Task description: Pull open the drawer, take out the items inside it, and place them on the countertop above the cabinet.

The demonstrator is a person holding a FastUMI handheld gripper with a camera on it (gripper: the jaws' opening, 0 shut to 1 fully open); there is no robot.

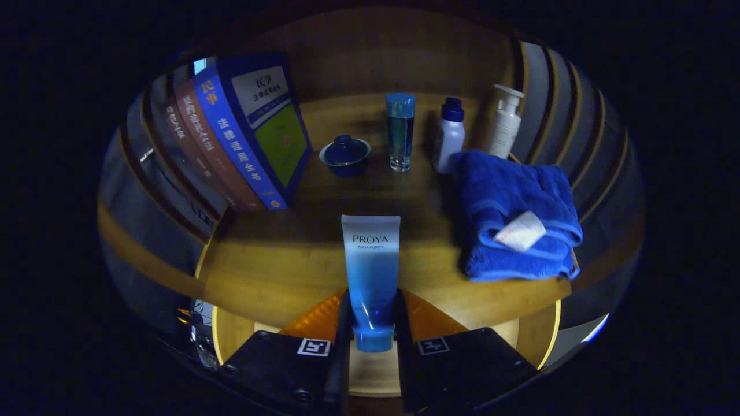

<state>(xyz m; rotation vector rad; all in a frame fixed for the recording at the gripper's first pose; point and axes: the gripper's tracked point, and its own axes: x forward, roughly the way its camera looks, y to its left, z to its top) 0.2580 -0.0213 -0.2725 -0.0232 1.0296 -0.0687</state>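
Gripper [373,323], 2 fingers clamped on blue tube [371,271] (cap end toward the camera), above wooden countertop [277,271]

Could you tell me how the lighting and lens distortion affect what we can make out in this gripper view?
In the gripper view the light is dim and warm, brightest on the countertop's front edge; the back recess falls into shadow; the fisheye bends the books and side slats outward; the blue tube, clamped between the gripper's fingers, stays sharp, as do the towel and tall bottle.
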